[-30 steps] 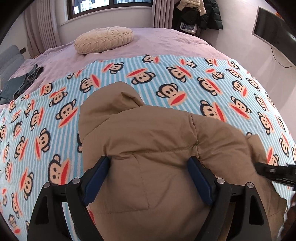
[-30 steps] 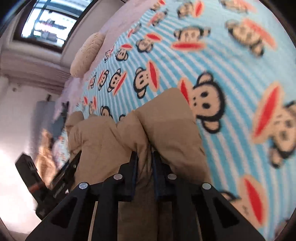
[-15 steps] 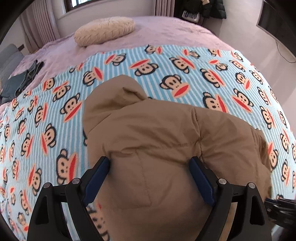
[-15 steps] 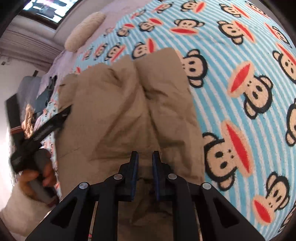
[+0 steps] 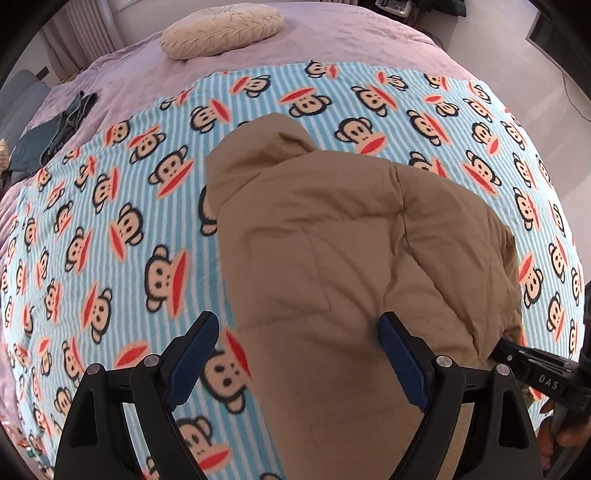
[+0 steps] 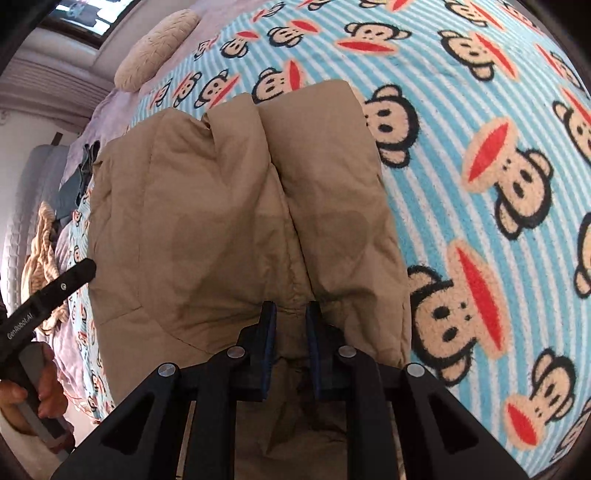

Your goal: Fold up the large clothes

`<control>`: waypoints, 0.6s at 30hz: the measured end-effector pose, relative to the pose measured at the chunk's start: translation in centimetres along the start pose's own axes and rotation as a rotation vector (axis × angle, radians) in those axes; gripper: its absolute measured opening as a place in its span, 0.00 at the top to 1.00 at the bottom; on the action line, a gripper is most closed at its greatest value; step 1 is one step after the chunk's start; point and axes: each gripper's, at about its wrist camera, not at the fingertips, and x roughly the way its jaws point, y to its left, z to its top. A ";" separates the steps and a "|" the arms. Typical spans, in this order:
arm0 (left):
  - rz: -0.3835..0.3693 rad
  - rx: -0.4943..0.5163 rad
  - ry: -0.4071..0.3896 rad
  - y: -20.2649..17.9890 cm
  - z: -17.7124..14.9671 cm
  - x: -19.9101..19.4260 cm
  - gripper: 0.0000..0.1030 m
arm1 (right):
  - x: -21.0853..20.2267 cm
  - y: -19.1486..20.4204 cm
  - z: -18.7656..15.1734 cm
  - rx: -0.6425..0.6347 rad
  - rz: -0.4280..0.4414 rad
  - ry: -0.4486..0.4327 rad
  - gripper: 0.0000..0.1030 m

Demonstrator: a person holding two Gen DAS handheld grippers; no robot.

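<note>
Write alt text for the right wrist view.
The right gripper, jaws nearly shut, pinches the near edge of a tan puffer jacket lying on a blue striped monkey-print blanket. At far left, a hand holds the left gripper's black body.

Jacket (image 5: 351, 258) lies on blanket (image 5: 110, 221), pillow (image 5: 221, 27) seemingly behind.

Two markings legible. The black body of the right gripper (image 5: 546, 376), seen from the left wrist camera, bears white letters "DAS". The black body of the left gripper (image 6: 48, 299), seen from the right wrist camera, reads "GenRobot.AI".
</note>
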 end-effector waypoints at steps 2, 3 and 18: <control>0.004 -0.005 0.007 0.2 -0.3 -0.2 0.14 | -0.8 0.0 0.1 0.010 0.006 0.005 0.73; 0.005 -0.007 0.008 0.3 -0.4 -0.2 0.14 | -1.1 0.0 0.0 0.009 0.009 -0.001 0.66; -0.196 -0.221 0.041 6.4 -2.6 1.4 0.00 | -4.9 -2.5 2.2 -0.037 0.049 -0.025 0.16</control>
